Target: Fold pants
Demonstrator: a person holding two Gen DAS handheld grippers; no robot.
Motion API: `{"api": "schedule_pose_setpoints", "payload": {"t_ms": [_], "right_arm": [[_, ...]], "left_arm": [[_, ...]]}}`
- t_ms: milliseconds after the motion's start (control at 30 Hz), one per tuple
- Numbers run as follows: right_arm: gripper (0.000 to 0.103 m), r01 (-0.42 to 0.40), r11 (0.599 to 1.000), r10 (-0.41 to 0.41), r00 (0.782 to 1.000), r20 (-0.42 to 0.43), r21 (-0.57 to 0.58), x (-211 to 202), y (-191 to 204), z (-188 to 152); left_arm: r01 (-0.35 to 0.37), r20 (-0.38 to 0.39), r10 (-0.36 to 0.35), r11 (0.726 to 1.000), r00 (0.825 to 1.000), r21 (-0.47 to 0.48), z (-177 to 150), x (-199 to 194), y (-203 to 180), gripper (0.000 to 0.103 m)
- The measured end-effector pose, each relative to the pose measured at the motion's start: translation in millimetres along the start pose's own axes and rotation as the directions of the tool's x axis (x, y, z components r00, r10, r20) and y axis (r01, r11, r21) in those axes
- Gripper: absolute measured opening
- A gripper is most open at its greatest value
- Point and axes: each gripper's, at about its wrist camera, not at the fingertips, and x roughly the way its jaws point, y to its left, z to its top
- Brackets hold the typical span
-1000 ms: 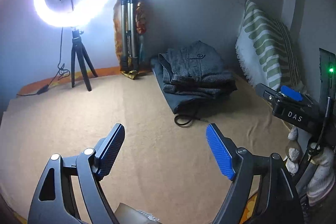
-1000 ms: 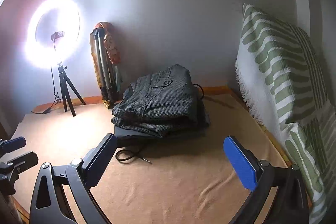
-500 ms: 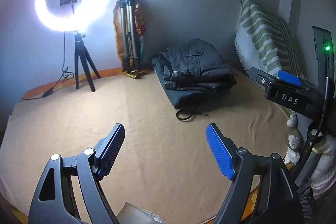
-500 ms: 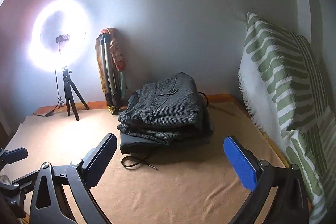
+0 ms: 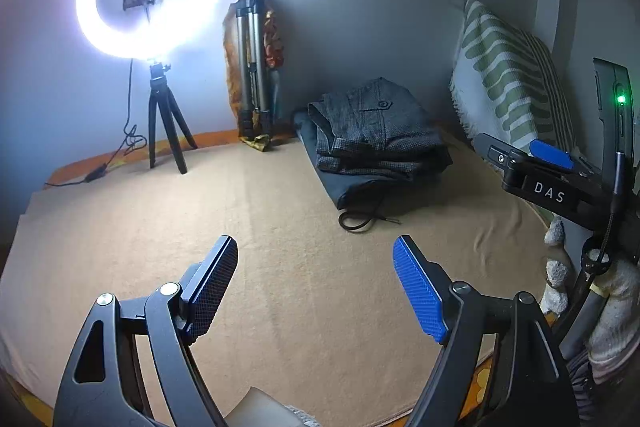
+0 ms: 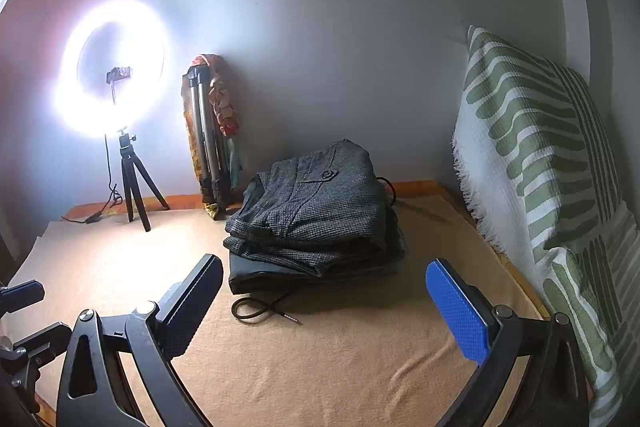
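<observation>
Grey checked pants (image 5: 372, 131) lie folded on top of a darker folded garment (image 5: 352, 187) at the back of a tan blanket (image 5: 280, 267); they also show in the right wrist view (image 6: 316, 211). A black drawstring (image 6: 260, 309) trails from the pile's front. My left gripper (image 5: 316, 279) is open and empty, well short of the pile. My right gripper (image 6: 324, 303) is open and empty, just in front of the pile. The right gripper's body shows at the right of the left wrist view (image 5: 552, 183).
A lit ring light on a small tripod (image 5: 160, 27) stands at the back left. A folded tripod (image 5: 252, 67) leans on the wall. A green-striped pillow (image 6: 540, 167) stands along the right edge. The left gripper's body (image 6: 24, 327) shows at the lower left.
Both grippers have drawn back from the folded pile, so it looks smaller and farther. Both stay open. The pile has not moved.
</observation>
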Motion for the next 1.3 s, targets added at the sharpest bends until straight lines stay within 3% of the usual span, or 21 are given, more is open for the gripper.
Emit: {"api": "schedule_pose_setpoints", "payload": {"t_ms": [1300], "right_arm": [[0.103,-0.004,1.0,0.004,1.0,-0.009,0.003,1.9,1.5,-2.4]], "left_arm": [[0.003,-0.006,-0.003,1.0,1.0,-0.011,1.1,1.9,-3.3,0.08]]}}
